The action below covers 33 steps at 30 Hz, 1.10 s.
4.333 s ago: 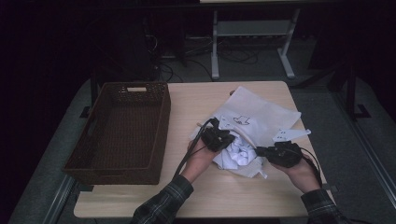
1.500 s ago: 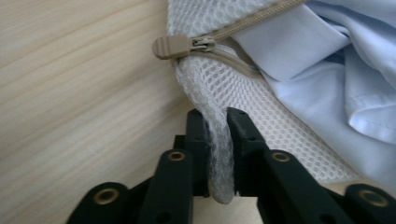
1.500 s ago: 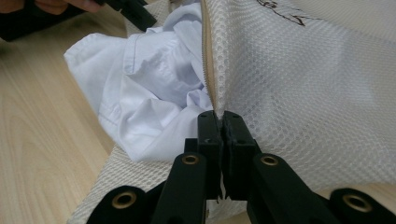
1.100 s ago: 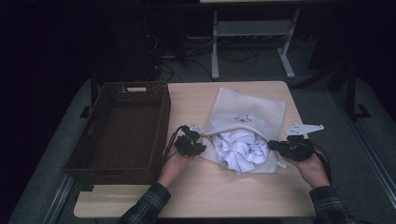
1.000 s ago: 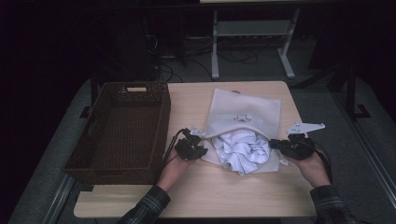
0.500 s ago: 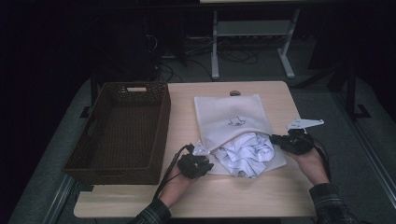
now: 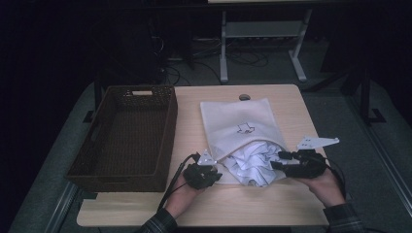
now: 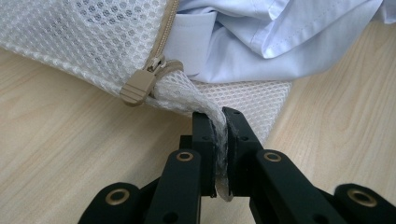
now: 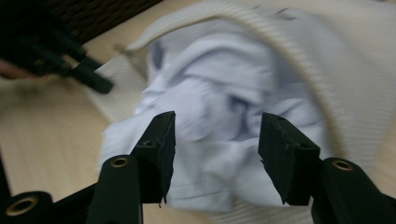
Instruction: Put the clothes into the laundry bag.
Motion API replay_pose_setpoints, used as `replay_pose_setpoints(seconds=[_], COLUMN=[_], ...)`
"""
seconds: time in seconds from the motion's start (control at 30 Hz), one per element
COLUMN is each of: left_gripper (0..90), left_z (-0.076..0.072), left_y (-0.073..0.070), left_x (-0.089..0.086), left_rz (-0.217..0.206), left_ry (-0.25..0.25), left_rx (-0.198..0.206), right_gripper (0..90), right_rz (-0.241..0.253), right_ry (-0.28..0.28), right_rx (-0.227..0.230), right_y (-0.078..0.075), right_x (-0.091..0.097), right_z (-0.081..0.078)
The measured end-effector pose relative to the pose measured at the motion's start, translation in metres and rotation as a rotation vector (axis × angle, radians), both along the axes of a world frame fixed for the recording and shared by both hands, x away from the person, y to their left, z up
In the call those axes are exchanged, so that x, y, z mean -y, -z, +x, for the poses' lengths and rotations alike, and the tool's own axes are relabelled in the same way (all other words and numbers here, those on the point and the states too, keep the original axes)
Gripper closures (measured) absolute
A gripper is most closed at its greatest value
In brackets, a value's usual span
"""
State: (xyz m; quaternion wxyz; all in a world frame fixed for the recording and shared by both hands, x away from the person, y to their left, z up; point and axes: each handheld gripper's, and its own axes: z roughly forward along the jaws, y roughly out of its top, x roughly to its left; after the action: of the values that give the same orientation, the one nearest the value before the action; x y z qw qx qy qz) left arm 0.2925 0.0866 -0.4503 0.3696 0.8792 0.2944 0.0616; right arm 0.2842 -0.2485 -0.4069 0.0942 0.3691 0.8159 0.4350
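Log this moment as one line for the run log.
left gripper: shut on mesh bag corner | right gripper: jaws just opening, nothing between | shirt: half out of bag

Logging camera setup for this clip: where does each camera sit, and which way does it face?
High view: above the person's side, looking forward and down on the wooden table; both hands enter from below.
Left gripper view: along its jaws, shut on the white mesh laundry bag.
Right gripper view: along its parted jaws toward the pale crumpled shirt.
All three share the bag.
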Motion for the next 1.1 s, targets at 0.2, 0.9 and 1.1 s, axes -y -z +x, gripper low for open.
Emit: replay_pose_setpoints(seconds=[0.2, 0.9, 1.1], left_gripper=[83.9, 84.0, 84.1], left_z=[0.000, -0.001, -0.002], left_y=[0.001, 0.002, 0.002], left_x=[0.001, 0.002, 0.002], left_rz=[0.005, 0.014, 0.019], left_ry=[0.002, 0.001, 0.003], left_rx=[0.003, 0.003, 0.003], right_gripper=[45.2, 41.3, 38.0], right_rz=[-0.028, -0.026, -0.058], right_ry=[-0.072, -0.030, -0.046], right_rx=[-0.027, -0.071, -0.107], right_y=[0.009, 0.028, 0.038], right_x=[-0.021, -0.037, -0.047], right_z=[-0.025, -0.012, -0.010])
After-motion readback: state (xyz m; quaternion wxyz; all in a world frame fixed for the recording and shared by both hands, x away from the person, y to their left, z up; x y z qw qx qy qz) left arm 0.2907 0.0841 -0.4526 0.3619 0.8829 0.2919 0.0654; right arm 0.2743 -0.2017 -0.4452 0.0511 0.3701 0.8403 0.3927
